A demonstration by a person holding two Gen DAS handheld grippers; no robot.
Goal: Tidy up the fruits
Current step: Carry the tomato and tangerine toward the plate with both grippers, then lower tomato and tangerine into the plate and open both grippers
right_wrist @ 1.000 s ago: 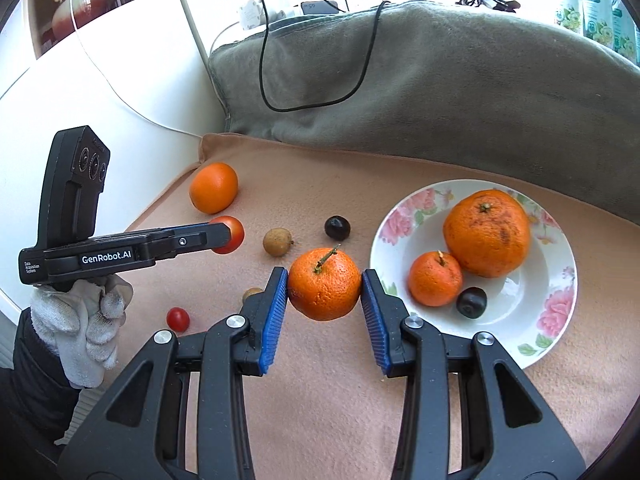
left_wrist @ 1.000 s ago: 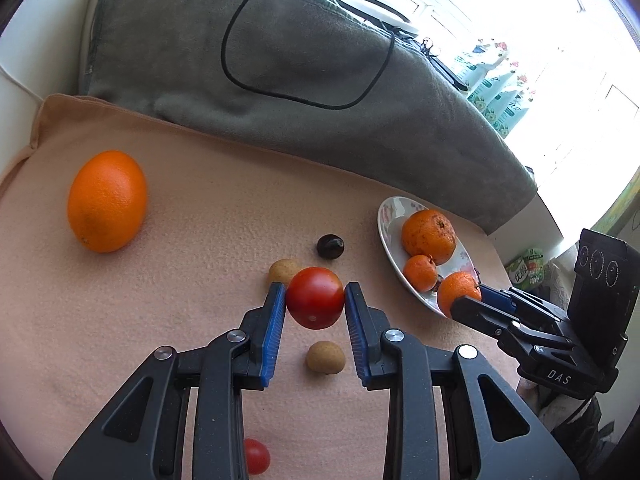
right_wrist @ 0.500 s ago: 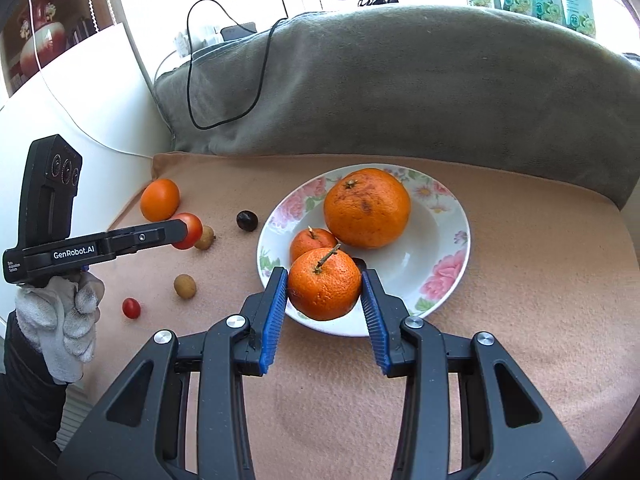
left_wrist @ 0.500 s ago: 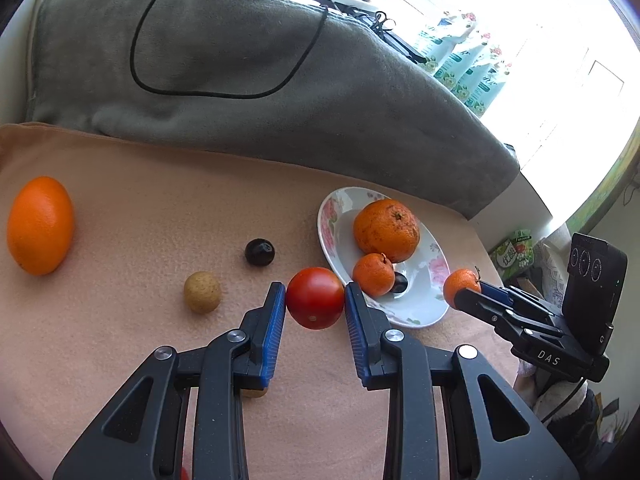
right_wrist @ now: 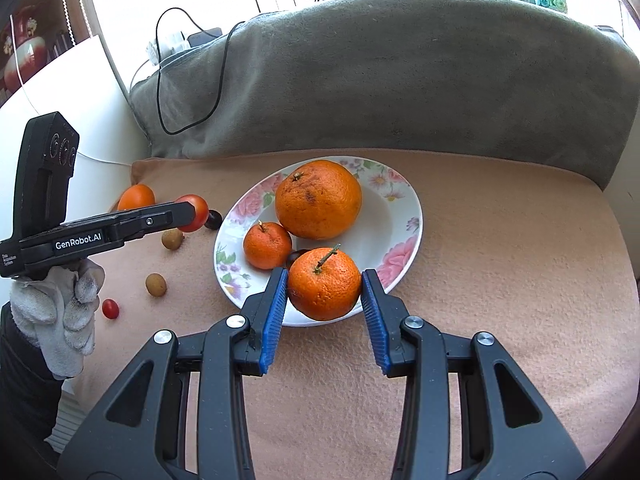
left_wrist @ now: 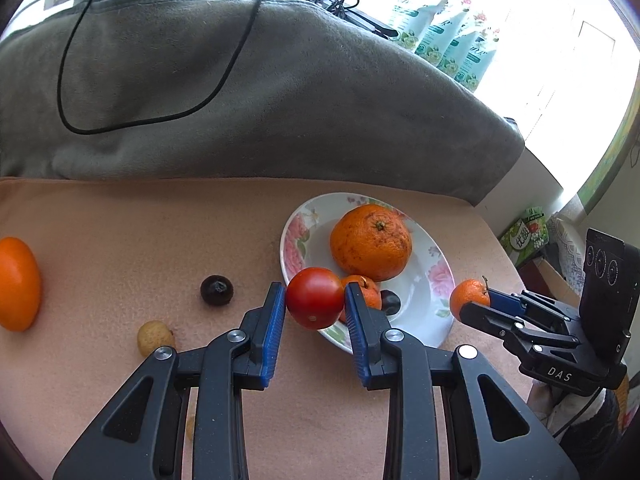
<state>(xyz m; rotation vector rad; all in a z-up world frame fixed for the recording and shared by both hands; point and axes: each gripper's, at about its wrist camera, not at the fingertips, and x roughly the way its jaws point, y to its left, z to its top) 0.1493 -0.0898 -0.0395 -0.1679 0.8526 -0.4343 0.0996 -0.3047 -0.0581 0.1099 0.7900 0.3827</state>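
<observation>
both grippers loaded, carry-to-plate step in hand. left gripper (left_wrist: 315,304) clamped on a red tomato (left_wrist: 314,297), blue pads pressed to both sides, fruit held clear of the cloth at the near-left rim of the floral plate (left_wrist: 434,322). right gripper (right_wrist: 325,286) clamped on a small stemmed mandarin (right_wrist: 324,283), held over the plate's near rim. already on the plate: a large orange (right_wrist: 318,199), a smaller mandarin (right_wrist: 267,245), and a dark fruit (left_wrist: 390,301) mostly hidden behind the held pieces, possibly a plum, hard to say. loose on the peach cloth (right_wrist: 500,240): a big orange (left_wrist: 18,283) far left, a dark round fruit (left_wrist: 216,289), two small tan fruits (right_wrist: 156,284), a cherry tomato (right_wrist: 110,308). judgement: sorting is partway, several pieces still off the plate. next move calls for lowering each fruit into a free patch of the dish, the mandarin toward the open right side, the tomato near the left rim, before parting the jaws low so neither rolls off or knocks the stacked orange. the two grippers are close over one plate; staggering the drops looks wise.
</observation>
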